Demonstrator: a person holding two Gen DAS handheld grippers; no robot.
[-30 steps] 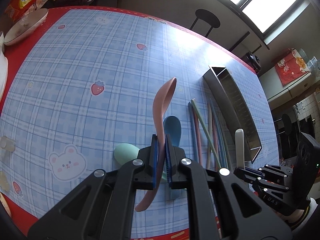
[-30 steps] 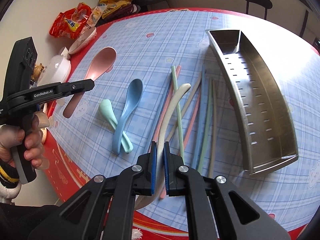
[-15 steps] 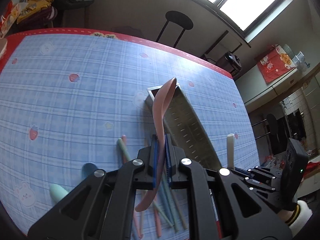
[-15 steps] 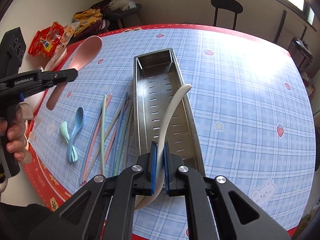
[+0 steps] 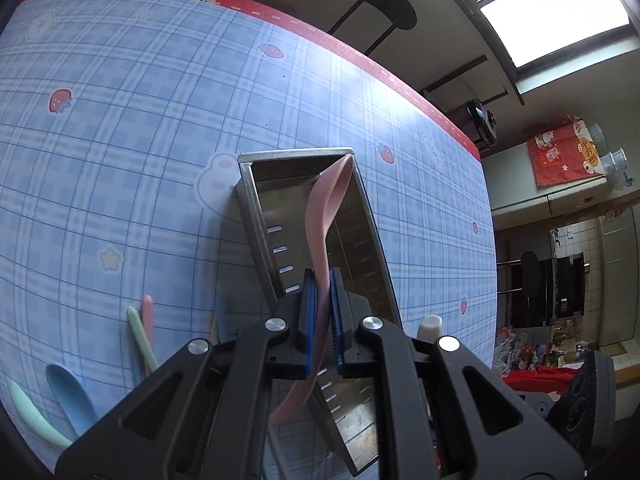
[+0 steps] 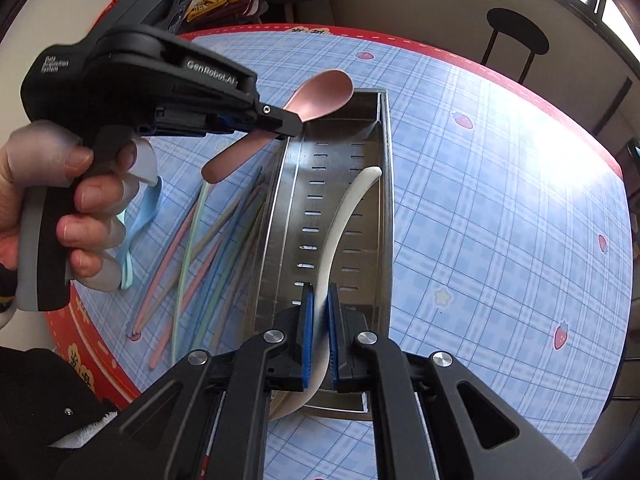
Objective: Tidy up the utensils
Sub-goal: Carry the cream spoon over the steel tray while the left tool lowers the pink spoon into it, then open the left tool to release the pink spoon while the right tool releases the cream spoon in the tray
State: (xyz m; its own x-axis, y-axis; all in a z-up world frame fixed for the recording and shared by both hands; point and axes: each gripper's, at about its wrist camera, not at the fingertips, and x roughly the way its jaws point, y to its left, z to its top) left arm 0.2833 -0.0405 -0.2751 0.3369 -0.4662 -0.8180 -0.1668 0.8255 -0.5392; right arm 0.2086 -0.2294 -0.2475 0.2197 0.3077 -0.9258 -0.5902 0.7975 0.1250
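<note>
The left gripper (image 5: 321,320) is closed tight on the handle of a pink plastic spoon (image 5: 324,216), and the right gripper (image 6: 318,336) is closed tight on the handle of a cream-white plastic spoon (image 6: 344,220). Both spoons hang over the long perforated stainless steel tray (image 6: 384,200) that lies on the blue checked tablecloth (image 6: 500,200). The white spoon is inside the outline of the tray, about over its middle. The bowl of the pink spoon is at the far end of the tray, and seems to reach over the end wall there.

In my judgement the risk is on the pink spoon. If it is released now, its bowl could land on the far rim and the spoon could tip out onto the cloth, or lie across the white one. The two spoons also share one narrow tray, so the grippers may knock each other if both go down together.

The right wrist view shows things that the left view does not: the whole left gripper from the side with the person's hand (image 6: 80,208) on its grip, the round pink bowl above the rim, and the loose coloured chopsticks (image 6: 208,248) and a light blue spoon (image 6: 140,216) beside the tray, waiting on the cloth. The left wrist view shows better how the pink handle sits between the blue pads (image 5: 308,320), and only the tip of the white spoon near the tray's side.
</note>
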